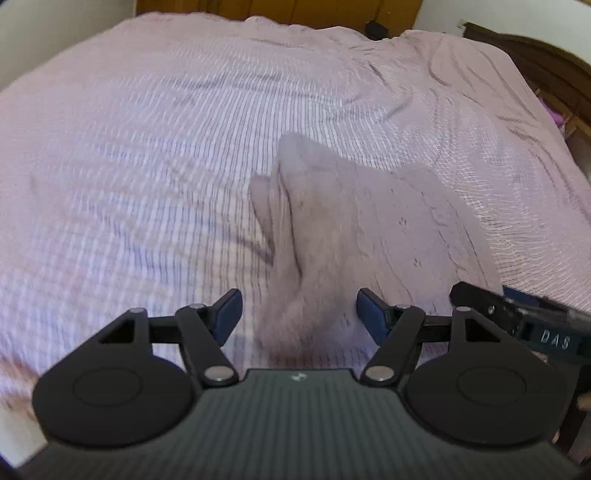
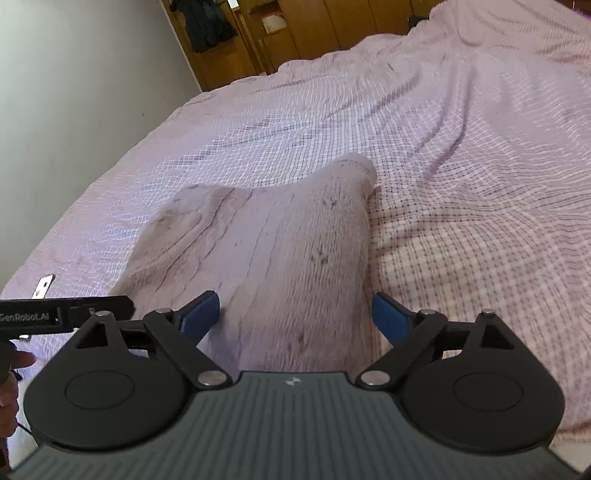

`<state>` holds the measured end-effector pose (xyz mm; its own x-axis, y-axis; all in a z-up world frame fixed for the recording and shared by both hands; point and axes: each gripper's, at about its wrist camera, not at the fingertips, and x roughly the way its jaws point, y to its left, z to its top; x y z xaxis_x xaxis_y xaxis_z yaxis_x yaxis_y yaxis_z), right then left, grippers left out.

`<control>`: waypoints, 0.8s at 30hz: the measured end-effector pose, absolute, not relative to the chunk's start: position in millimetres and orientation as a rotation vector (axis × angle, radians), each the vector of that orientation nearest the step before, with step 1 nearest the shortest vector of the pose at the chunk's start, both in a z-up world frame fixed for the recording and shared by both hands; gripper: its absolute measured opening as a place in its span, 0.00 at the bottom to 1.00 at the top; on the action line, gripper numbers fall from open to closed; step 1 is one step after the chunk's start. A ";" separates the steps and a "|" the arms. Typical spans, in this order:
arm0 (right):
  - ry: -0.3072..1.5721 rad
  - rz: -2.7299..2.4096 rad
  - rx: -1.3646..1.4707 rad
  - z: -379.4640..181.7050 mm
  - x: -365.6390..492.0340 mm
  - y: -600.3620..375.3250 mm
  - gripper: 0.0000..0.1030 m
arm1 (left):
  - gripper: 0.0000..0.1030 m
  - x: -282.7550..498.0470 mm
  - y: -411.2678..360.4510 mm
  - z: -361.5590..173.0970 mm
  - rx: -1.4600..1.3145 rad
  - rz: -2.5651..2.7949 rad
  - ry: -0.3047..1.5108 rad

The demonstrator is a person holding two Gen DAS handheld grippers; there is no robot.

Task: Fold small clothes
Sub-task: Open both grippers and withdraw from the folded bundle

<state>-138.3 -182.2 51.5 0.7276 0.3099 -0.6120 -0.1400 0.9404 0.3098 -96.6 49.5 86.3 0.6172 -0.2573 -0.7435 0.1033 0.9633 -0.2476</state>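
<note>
A small pale pink fuzzy garment (image 1: 354, 221) lies on the pink checked bedspread (image 1: 147, 147); its two leg-like ends point away from me. It also shows in the right wrist view (image 2: 273, 251). My left gripper (image 1: 297, 314) is open, its blue pads on either side of the garment's near left edge, not closed on it. My right gripper (image 2: 295, 317) is open, its pads on either side of the garment's near right part. The right gripper also shows in the left wrist view (image 1: 517, 317), and the left gripper in the right wrist view (image 2: 66, 314).
The bedspread (image 2: 461, 166) is wrinkled toward the far right. A wooden wardrobe (image 2: 295, 33) and a grey wall (image 2: 74, 92) stand beyond the bed. A small white tag-like object (image 2: 43, 286) lies on the bed at the left. A dark headboard (image 1: 535, 62) is at far right.
</note>
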 end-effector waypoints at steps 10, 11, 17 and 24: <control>0.669 0.168 0.193 28.5 -170.0 -174.5 0.93 | 0.79 -118.3 41.1 52.5 -0.166 -0.166 0.922; 0.670 0.156 0.182 24.7 -173.4 -172.6 0.95 | 0.87 -120.1 39.1 49.2 -0.156 -0.154 0.919; 0.658 0.118 0.100 3.3 -179.5 -158.3 0.96 | 0.88 -123.3 23.7 32.2 -0.116 -0.131 0.911; 0.675 0.090 0.056 -17.9 -173.3 -148.1 0.96 | 0.88 -128.5 11.6 18.9 -0.037 -0.085 0.873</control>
<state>-173.3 -148.1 -17.9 0.7768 0.1011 -0.6216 -0.0644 0.9946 0.0812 -128.5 11.6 18.9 0.6396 -0.0894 -0.7635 0.0588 0.9960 -0.0673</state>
